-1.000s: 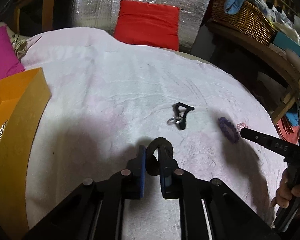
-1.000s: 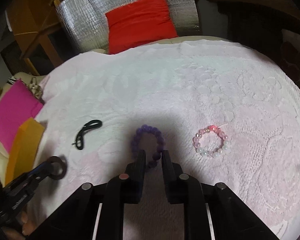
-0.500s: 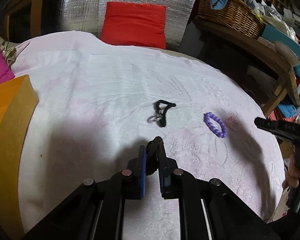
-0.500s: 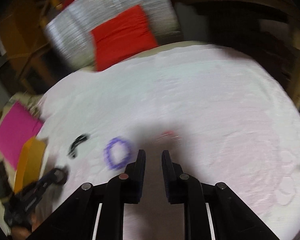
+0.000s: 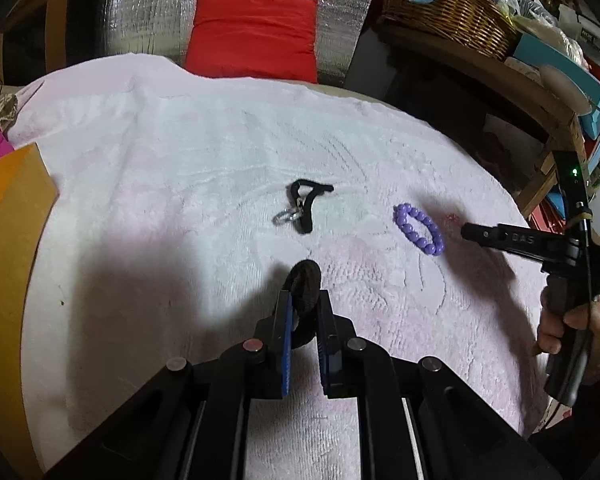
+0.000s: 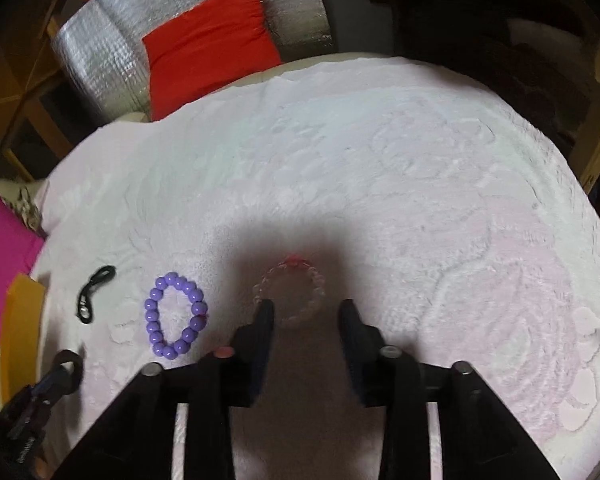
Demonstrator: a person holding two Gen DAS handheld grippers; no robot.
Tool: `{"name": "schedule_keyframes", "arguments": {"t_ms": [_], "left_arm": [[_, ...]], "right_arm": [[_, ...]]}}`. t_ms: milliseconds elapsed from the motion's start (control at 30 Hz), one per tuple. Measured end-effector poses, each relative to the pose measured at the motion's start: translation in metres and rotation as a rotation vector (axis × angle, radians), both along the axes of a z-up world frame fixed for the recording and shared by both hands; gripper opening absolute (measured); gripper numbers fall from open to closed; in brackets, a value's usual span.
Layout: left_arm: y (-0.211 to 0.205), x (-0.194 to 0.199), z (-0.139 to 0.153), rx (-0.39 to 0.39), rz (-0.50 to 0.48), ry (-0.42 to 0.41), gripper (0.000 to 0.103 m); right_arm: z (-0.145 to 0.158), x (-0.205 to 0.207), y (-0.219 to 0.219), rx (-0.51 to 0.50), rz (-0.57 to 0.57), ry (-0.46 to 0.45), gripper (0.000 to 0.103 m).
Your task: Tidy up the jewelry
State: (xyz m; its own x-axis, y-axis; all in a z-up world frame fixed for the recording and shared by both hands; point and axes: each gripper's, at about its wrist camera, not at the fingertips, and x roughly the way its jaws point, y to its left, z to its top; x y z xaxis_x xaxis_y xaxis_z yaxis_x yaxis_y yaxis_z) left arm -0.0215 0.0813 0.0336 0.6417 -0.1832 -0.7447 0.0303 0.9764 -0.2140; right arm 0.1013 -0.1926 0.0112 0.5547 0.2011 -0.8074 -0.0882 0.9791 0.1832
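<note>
My left gripper (image 5: pixel 304 304) is shut on a dark braided bracelet (image 5: pixel 305 286) and holds it above the pink-white towel (image 5: pixel 188 152). A black cord with a silver ring (image 5: pixel 300 210) lies ahead of it, and a purple bead bracelet (image 5: pixel 418 229) lies to the right. My right gripper (image 6: pixel 306 314) is open just above a clear pink bead bracelet (image 6: pixel 290 294), whose near edge sits between the fingertips. The purple bracelet (image 6: pixel 176 314) lies to its left, the black cord (image 6: pixel 92 294) further left. The right gripper also shows in the left wrist view (image 5: pixel 466 232).
An orange box (image 5: pixel 8 248) stands at the left edge, with a magenta sheet (image 6: pixel 4 264) behind it. A red cushion (image 5: pixel 254 36) on silver foil is at the back. A wicker basket (image 5: pixel 448 12) sits on a wooden shelf at the back right.
My right gripper moved right from the purple bracelet to the clear pink one and opened its jaws. My left gripper, still holding the dark bracelet, turned slightly right.
</note>
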Motion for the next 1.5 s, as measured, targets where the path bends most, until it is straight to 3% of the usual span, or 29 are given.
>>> {"name": "schedule_keyframes", "arguments": {"t_ms": [33,100,200,533,733,833,933,967,1067,1233,1333,1433,1500], "left_arm": [[0.0,0.0,-0.002,0.001,-0.002,0.008,0.012],[0.0,0.0,-0.003,-0.001,-0.003,0.015,0.012],[0.001,-0.001,-0.002,-0.002,-0.003,0.007,0.012],[0.005,-0.002,0.01,-0.008,0.024,-0.041,0.011],[0.002,0.0,0.007,-0.004,0.023,-0.025,0.011],[-0.002,0.003,0.002,0.004,0.016,0.001,0.012],[-0.002,0.005,-0.004,0.01,0.016,0.031,0.017],[-0.001,0.005,-0.006,0.007,0.016,0.036,0.024],[0.0,0.004,-0.008,-0.007,0.011,0.048,0.027],[-0.004,0.003,-0.007,-0.003,-0.006,0.045,0.028],[-0.008,0.002,-0.006,-0.005,-0.022,0.036,0.028],[-0.008,0.001,-0.005,-0.002,-0.024,0.032,0.028],[-0.008,0.002,-0.006,0.002,-0.025,0.03,0.02]], "right_arm": [[0.0,0.0,0.004,-0.033,0.005,-0.006,0.038],[0.002,-0.002,0.009,-0.072,0.002,-0.027,0.011],[0.005,-0.006,0.012,-0.083,0.011,-0.05,0.005],[0.042,-0.034,-0.015,0.071,0.04,-0.158,0.005],[0.035,-0.024,-0.029,0.137,0.009,-0.096,0.007],[0.025,-0.016,-0.026,0.122,0.008,-0.067,0.01],[0.018,-0.012,-0.02,0.113,0.021,-0.042,0.026],[0.016,-0.011,-0.017,0.113,0.027,-0.034,0.033],[0.01,-0.011,-0.007,0.1,0.051,-0.015,0.062],[-0.002,-0.015,0.015,-0.072,0.1,-0.041,0.062],[-0.007,-0.015,0.023,-0.15,0.11,-0.086,0.055],[-0.01,-0.006,0.022,-0.156,0.082,-0.095,0.042],[-0.011,0.0,0.018,-0.143,0.061,-0.101,0.027]]}}
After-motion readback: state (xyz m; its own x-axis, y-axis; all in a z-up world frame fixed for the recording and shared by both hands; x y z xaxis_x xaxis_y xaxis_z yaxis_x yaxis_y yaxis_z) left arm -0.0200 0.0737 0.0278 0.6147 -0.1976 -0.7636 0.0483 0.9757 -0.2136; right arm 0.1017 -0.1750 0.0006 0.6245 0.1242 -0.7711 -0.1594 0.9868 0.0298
